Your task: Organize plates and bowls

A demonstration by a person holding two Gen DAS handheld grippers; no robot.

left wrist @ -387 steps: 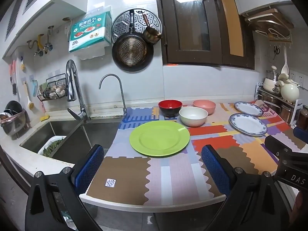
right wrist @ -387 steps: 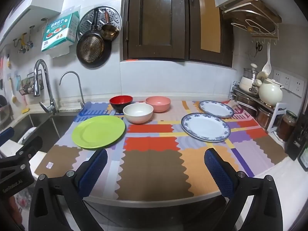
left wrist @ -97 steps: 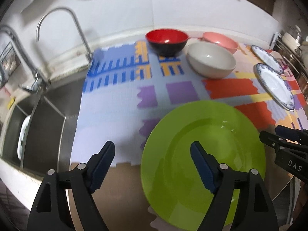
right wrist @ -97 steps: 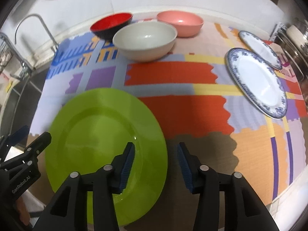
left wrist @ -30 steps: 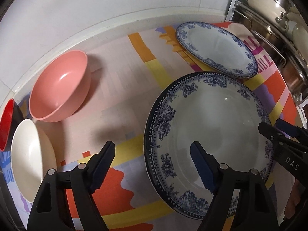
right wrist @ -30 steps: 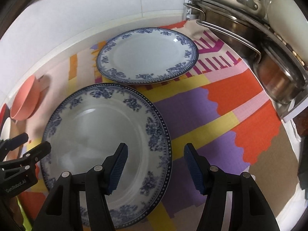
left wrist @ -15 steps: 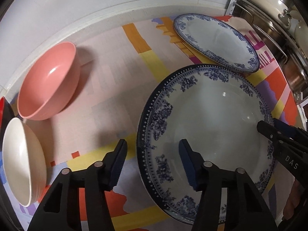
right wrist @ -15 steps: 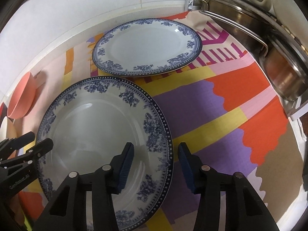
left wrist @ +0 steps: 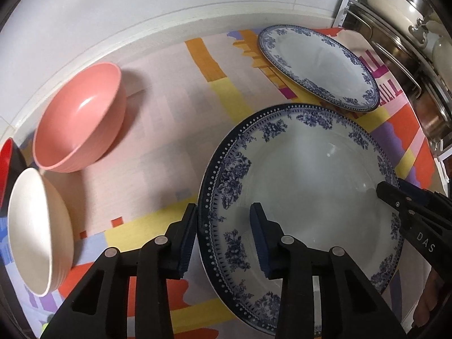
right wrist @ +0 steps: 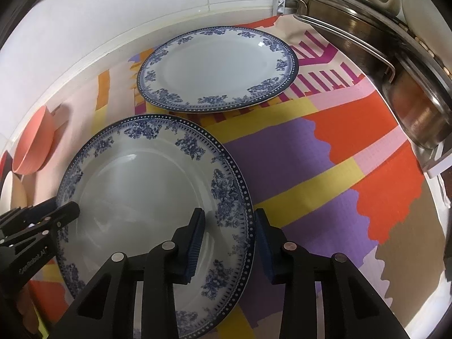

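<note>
The left gripper straddles the left rim of the near blue-patterned plate, one pad outside the rim and one over the plate's well; its jaws are closing, with the rim between them. The right gripper does the same on the opposite rim, jaws likewise closing around it. Whether the pads press the china yet is hard to say from these angles; a gap seems to remain on each side, so I judge neither has a real pinch.

That plate lies on the patterned mat toward the right end of the counter, and the second blue plate lies flat just behind it, near the back wall; their rims look very close, though I cannot tell if they touch.

As for progress, nothing here is stacked: the two blue plates lie apart, and the pink bowl, cream bowl and red bowl stand side by side toward the left. Stacking them probably remains.

At the counter's right edge a rack of steel pots crowds the far plate, leaving little room on that side.
</note>
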